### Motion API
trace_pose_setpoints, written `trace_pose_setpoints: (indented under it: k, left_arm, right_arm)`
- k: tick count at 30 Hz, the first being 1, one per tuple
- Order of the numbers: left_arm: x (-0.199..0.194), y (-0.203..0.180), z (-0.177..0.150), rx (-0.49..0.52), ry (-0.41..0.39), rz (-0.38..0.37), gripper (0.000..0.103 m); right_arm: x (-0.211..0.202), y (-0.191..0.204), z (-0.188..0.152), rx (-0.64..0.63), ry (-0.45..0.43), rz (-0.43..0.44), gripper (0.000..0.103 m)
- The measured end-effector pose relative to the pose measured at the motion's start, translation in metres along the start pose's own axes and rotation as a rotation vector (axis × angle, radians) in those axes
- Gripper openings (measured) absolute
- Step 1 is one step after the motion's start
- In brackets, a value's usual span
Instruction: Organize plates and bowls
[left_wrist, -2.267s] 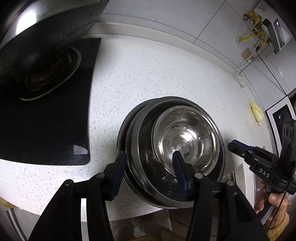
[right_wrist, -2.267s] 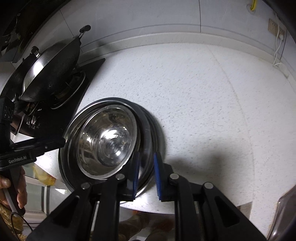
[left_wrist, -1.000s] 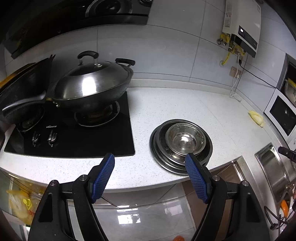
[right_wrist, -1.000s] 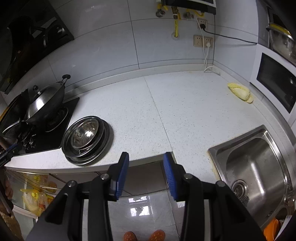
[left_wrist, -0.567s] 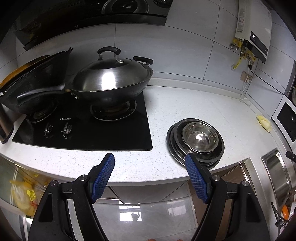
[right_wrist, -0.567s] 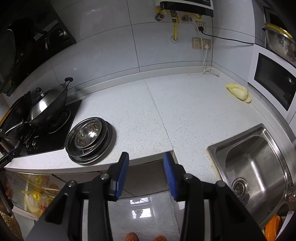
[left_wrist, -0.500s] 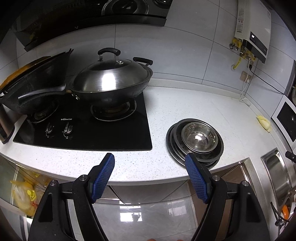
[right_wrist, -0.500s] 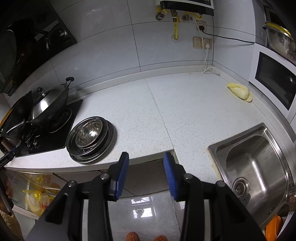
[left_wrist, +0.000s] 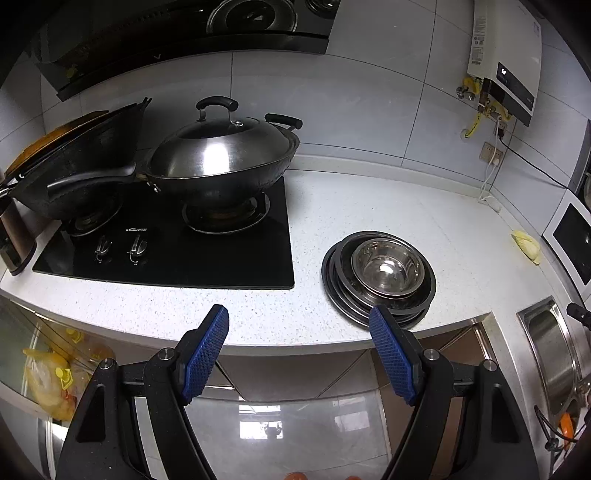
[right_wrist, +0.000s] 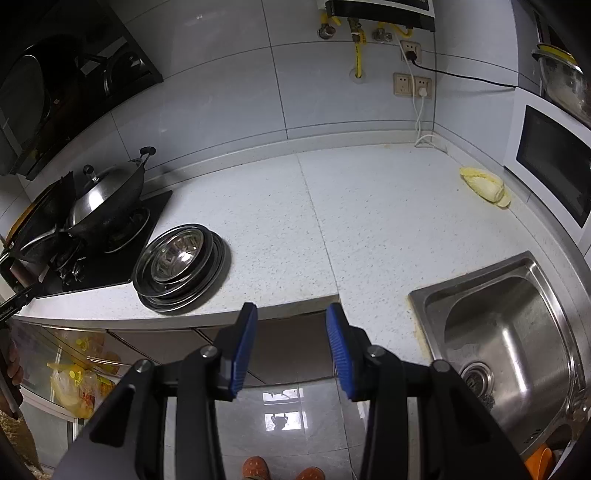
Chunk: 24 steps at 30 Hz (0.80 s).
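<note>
So both tools are backed off the worktop (left_wrist: 369, 206) and hanging out over the floor in front of the cabinets. Left tool (left_wrist: 299, 347) has its jaws wide apart with nothing between them. Right tool (right_wrist: 290, 341) has a narrower gap, but it's empty too, pads not touching anything.

The stack (left_wrist: 378, 275) sits near the front edge of the worktop, just right of the hob (left_wrist: 177, 251), not touching it as far as I can tell. It's a few steel plates piled up with a bowl (left_wrist: 387, 266) nested on top in the middle. From the right wrist view the stack (right_wrist: 181, 267) looks a bit staggered, the plate rims don't line up perfectly, but nothing looks like it's about to slide off.

As for progress: I'd say this is basically done. I can't spot any loose plate or bowl anywhere else on the worktop, and the sink (right_wrist: 506, 332) at the right end looks empty of dishes from what shows. The only other things out are the wok (left_wrist: 221, 162) on the hob and something yellow (right_wrist: 485, 186) over by the right edge near the microwave (right_wrist: 554, 158).

If anything's left, maybe squaring up those rims, or moving the stack back from the front edge.
</note>
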<state>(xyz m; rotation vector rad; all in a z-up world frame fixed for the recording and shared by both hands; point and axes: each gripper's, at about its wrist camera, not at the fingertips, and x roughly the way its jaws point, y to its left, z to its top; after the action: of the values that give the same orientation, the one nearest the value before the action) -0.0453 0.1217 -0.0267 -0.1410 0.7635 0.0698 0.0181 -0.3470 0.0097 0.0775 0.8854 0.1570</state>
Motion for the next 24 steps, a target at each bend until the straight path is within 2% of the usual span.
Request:
trace_pose_setpoints:
  k: [24]
  left_arm:
    - [-0.027,-0.004,-0.01,-0.064,-0.041,0.06,0.073]
  right_arm:
    - [0.013,-0.007,0.013,-0.071,0.013,0.017,0.037]
